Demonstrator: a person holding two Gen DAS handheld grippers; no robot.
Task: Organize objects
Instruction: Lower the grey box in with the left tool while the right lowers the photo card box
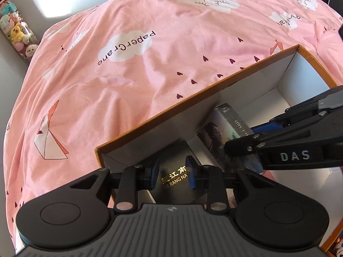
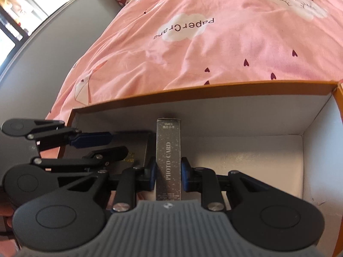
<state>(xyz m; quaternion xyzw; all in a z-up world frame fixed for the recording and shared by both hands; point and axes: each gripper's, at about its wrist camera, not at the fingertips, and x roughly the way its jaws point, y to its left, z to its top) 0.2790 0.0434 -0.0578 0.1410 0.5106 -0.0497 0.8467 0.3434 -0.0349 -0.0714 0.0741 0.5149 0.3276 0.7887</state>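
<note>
Inside the orange-rimmed cardboard box (image 2: 317,115) on the pink bedsheet (image 2: 214,49), the right gripper (image 2: 168,174) pinches a slim grey photo-card box (image 2: 168,160) between its blue pads. Its long axis runs from near to far, its spine printed "PHOTO CARD" facing up. Left of it, the left gripper (image 1: 172,175) hangs with fingers parted over a black box (image 1: 175,182) bearing gold lettering.

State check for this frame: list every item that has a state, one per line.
Orange box: open, lidless.
Photo card box: on edge inside, clamped.
Black case: flat inside, free.
Right gripper: shut on photo card box.
Left gripper: open above black case.
</note>
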